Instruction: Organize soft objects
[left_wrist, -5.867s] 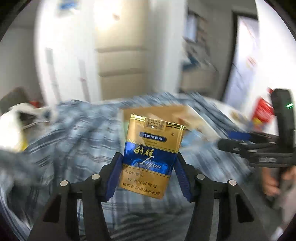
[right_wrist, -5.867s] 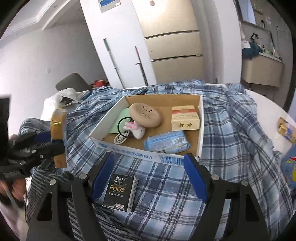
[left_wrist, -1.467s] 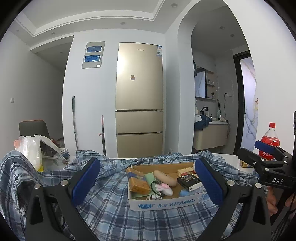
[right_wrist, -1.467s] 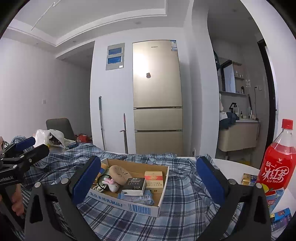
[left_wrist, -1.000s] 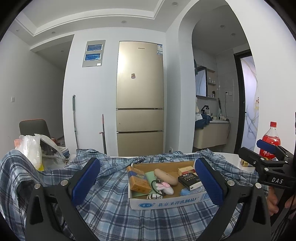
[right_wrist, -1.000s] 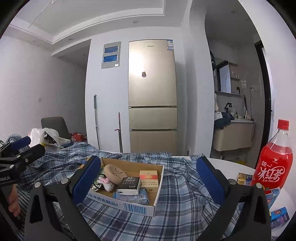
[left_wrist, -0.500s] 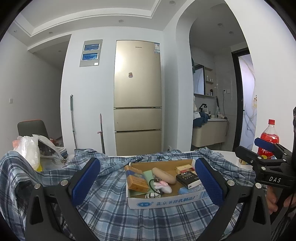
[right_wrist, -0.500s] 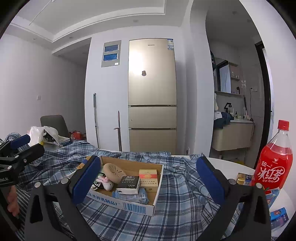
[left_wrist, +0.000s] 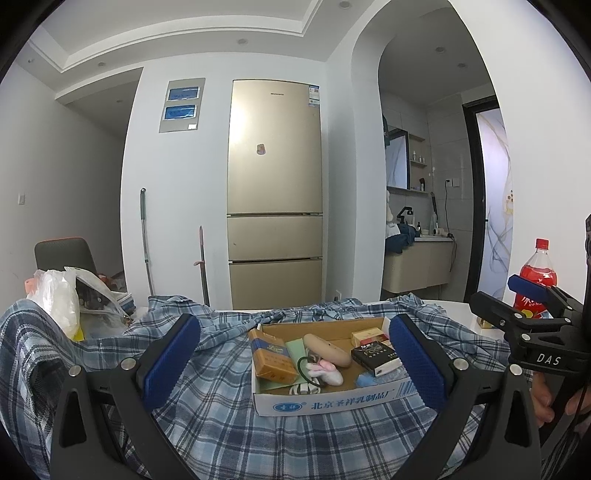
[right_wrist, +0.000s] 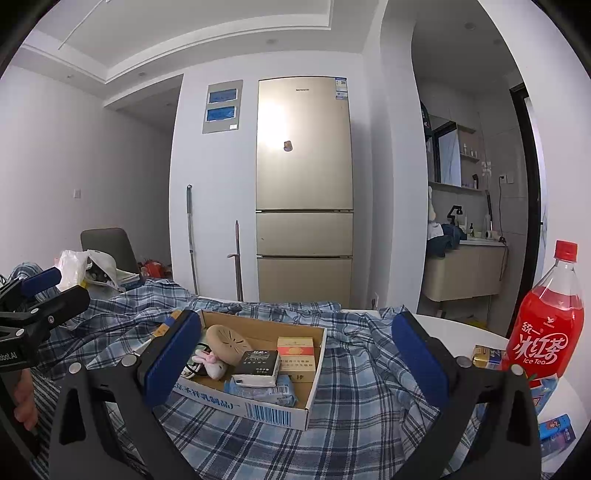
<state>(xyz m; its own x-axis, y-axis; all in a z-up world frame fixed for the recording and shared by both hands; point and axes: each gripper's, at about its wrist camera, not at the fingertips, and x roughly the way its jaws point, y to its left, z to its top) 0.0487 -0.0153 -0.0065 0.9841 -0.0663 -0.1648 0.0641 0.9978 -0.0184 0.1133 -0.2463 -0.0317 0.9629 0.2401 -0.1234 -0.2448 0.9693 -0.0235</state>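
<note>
1. The left gripper (left_wrist: 293, 363) is nearest to its camera, with its jaws spread wide and nothing between them; it hangs in front of the cardboard box (left_wrist: 332, 400), above the plaid cloth (left_wrist: 221, 417).
2. The right gripper (right_wrist: 295, 363) is also released, jaws wide apart and empty, in front of the same box and a little to its right.
3. The cardboard box lies on the plaid cloth, which covers the table.
4. Inside the box, at its left side, the gold and blue cigarette pack (left_wrist: 271, 356) leans tilted; beside it lies a small pink and white plush toy (left_wrist: 327, 371) with a black hair tie (left_wrist: 306, 367).
5. In the middle of the box rests a tan round cushion (right_wrist: 226, 343); in front of it a black tissue pack (right_wrist: 258, 363) lies on a light blue soft pack (right_wrist: 271, 391).
6. A red and white carton (right_wrist: 297, 352) sits at the right side of the box.
7. To the right of the box, well apart, stands a red ice tea bottle (right_wrist: 546, 328) on the bare table edge (right_wrist: 461, 326).
8. Far behind the box stands a gold refrigerator (left_wrist: 274, 192).
</note>
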